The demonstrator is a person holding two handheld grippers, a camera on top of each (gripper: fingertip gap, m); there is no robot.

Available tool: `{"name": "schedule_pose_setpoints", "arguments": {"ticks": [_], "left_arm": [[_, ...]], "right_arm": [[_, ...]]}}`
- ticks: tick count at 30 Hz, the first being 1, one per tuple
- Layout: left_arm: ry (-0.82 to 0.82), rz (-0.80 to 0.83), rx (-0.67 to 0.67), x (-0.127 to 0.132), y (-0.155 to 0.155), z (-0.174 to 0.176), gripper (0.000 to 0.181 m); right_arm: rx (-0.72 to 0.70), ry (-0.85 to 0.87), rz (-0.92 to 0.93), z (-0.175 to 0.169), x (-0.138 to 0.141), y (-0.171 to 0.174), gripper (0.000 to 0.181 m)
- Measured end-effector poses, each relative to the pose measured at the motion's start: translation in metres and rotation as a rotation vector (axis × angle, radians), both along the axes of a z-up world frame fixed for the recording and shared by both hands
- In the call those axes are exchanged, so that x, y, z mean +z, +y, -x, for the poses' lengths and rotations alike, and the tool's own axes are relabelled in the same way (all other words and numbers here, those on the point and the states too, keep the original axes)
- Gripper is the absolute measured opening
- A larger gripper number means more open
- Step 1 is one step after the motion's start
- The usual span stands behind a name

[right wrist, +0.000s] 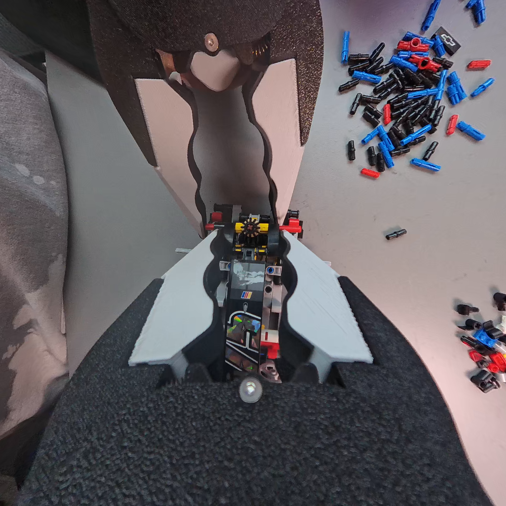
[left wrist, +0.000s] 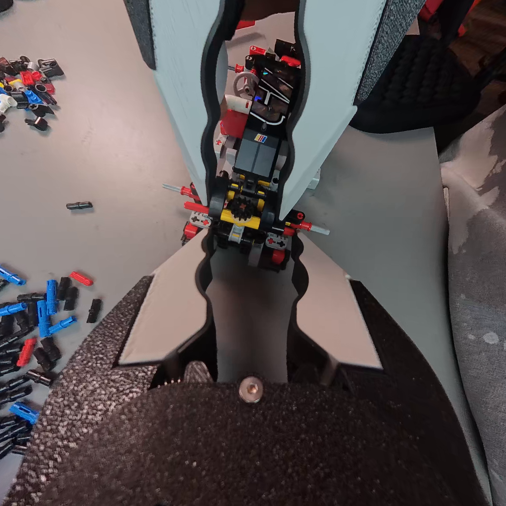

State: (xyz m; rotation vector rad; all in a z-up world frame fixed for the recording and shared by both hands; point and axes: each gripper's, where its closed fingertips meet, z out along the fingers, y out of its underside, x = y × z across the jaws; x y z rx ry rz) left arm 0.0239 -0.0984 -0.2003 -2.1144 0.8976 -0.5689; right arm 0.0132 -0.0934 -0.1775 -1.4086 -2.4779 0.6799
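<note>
A toy car model (left wrist: 258, 153) built from black, red, yellow and grey construction pieces lies lengthwise between both grippers over the grey table (left wrist: 109, 164). My left gripper (left wrist: 252, 241) comes from below in its own view. Its fingertips close on the model's near end, by the yellow beam and black gear. My right gripper (left wrist: 243, 210) faces it from above, and its pale fingers clasp the model's sides. In the right wrist view the model (right wrist: 246, 301) runs down between my right gripper's (right wrist: 250, 235) fingers, and the left gripper (right wrist: 239, 227) meets its far end.
A pile of blue, black and red pins (left wrist: 35, 315) lies at the left, with mixed small pieces (left wrist: 24, 87) farther back and one black pin (left wrist: 79, 205) alone. The same pin pile (right wrist: 410, 95) shows in the right wrist view. Grey cloth (left wrist: 479, 273) borders the table's edge. Both grippers' tips are close together, under 4 cm apart.
</note>
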Motion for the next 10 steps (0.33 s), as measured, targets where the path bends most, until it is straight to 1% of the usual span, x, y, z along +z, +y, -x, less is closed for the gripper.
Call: {"name": "schedule_pose_setpoints", "arguments": {"ticks": [4, 7, 8, 9, 10], "left_arm": [[0.000, -0.001, -0.006, 0.000, -0.001, -0.001, 0.057], [-0.005, -0.007, 0.001, 0.002, -0.001, 0.001, 0.058], [-0.015, -0.008, -0.005, 0.003, -0.002, 0.002, 0.058], [-0.033, -0.003, -0.013, 0.005, -0.004, 0.001, 0.063], [-0.045, 0.000, -0.019, 0.006, -0.005, 0.000, 0.067]], "right_arm": [[-0.002, 0.004, 0.005, -0.001, 0.000, -0.001, 0.039], [-0.062, 0.030, -0.003, 0.003, 0.001, 0.002, 0.041], [-0.074, 0.059, -0.009, 0.005, 0.004, 0.003, 0.052], [-0.074, 0.063, 0.017, 0.004, 0.007, 0.002, 0.063], [-0.082, 0.079, 0.051, 0.003, 0.014, 0.001, 0.066]]}}
